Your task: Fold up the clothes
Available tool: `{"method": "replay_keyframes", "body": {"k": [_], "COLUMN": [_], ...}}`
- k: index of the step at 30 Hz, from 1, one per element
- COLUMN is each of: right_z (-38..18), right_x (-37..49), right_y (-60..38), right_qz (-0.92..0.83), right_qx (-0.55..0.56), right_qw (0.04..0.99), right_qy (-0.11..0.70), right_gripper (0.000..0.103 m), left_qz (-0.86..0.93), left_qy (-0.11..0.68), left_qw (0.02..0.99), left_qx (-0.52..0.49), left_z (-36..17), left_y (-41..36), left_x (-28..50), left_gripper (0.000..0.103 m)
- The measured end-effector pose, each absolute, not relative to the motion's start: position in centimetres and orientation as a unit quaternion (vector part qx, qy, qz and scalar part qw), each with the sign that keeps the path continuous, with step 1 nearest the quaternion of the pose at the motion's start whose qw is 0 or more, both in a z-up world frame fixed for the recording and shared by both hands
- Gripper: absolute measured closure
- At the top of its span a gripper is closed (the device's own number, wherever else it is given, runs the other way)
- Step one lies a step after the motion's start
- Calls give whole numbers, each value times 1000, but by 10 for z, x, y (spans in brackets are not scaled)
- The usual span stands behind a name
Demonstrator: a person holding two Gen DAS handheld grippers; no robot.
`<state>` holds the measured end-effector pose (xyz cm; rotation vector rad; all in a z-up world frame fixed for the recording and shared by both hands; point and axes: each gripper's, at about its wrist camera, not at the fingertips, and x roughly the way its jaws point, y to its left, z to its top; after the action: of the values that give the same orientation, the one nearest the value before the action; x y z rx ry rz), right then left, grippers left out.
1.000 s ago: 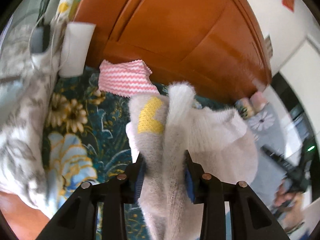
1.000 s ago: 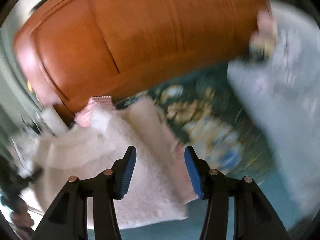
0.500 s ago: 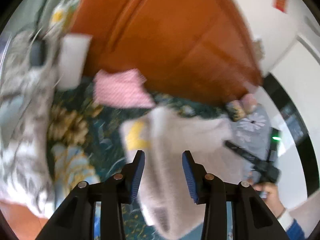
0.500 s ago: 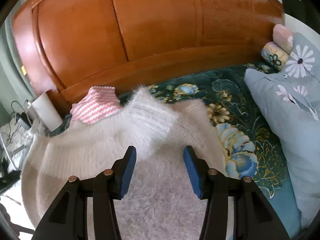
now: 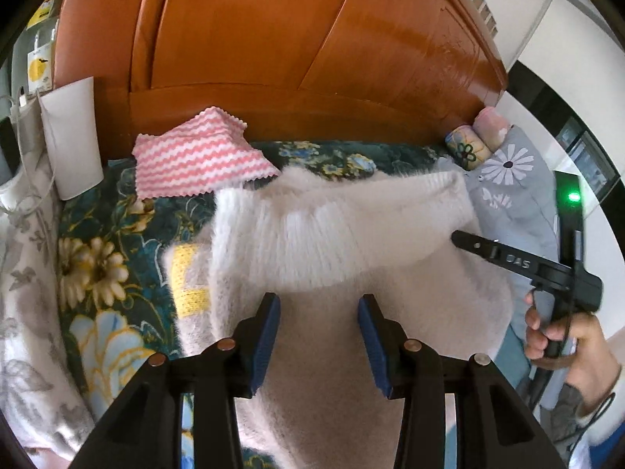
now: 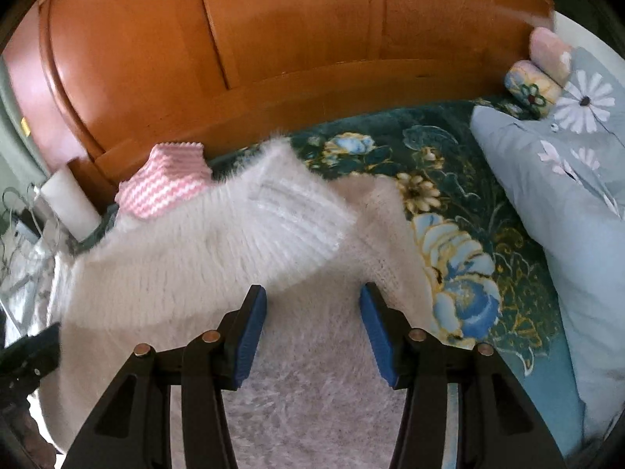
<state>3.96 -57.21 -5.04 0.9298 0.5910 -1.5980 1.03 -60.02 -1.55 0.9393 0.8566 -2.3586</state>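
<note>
A fluffy white sweater (image 5: 343, 242) with a yellow patch (image 5: 187, 273) lies on the floral bedspread (image 5: 109, 273), one ribbed part folded across its top. It also shows in the right wrist view (image 6: 218, 250). My left gripper (image 5: 319, 336) is open and empty just above the sweater's near part. My right gripper (image 6: 312, 332) is open and empty above the sweater; its black body (image 5: 547, 269) also shows at the sweater's right edge in the left wrist view.
A pink-and-white zigzag cloth (image 5: 195, 160) lies behind the sweater against the wooden headboard (image 5: 297, 47). A white box (image 5: 72, 136) and cables stand at the left. A grey floral pillow (image 6: 566, 179) and rolled items (image 6: 535, 82) lie at the right.
My left gripper let go of the sweater and opened; the sweater dropped flat onto the bed with one part folded over. My right gripper stayed open and steadied over it.
</note>
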Motion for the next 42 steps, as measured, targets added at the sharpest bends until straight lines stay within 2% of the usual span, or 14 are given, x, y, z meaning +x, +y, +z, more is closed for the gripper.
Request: {"method": "replay_keyframes", "body": {"k": [2,4,5,6,8,13,18,20,22,23,24,36,42], "right_z": [-36,-22,-15,-12,-12,-49,-78,-88,-93,-95,-96,-87,-89], "right_x": [45,56,63,68,79,108,131,137,140,142,145,165,167], "right_y": [-558,-535,-520,-505,-468,-406,-386,-377,-369,-366,-363,-346,-343], "right_qz": [-681,-685,-689,-695,-711,-725,-730,-735,-742,-748,-755,-772,-785], "right_qx": [393,377,366,356,344,399,421,427,424,417,411,380,382], "right_qw": [575,585,589,589,585,542,510,500,495,489,484,474,456], "right_qy": [228,216,211,206,185,146,170,167,158,162,166,185,172], "right_gripper": [46,43,42,38,31,31,31,30,21,11,7,5,5], "left_qz": [-866,-874,-875,-875,-876,-868,-862,-860,-860,-861,-862,-864,-864], "left_qy": [306,308,308,306,290,285,259,260,262,260,258,282,269], "left_qw": [223,215,214,213,222,210,233,234,235,235,235,208,218], "left_qx": [327,308,307,309,316,347,369,372,370,368,366,360,365], "left_z": [-5,0,-2,-6,-12,-28,-40,-46,-51,-52,-53,-58,-61], "left_y": [-592,-577,-568,-559,-543,-514,-498,-495,-492,-490,-488,-480,-477], "left_x": [21,38,44,50,58,67,72,76,81,83,85,88,88], "left_gripper": [55,43,33,27,24,19,1,1,0,0,0,0,0]}}
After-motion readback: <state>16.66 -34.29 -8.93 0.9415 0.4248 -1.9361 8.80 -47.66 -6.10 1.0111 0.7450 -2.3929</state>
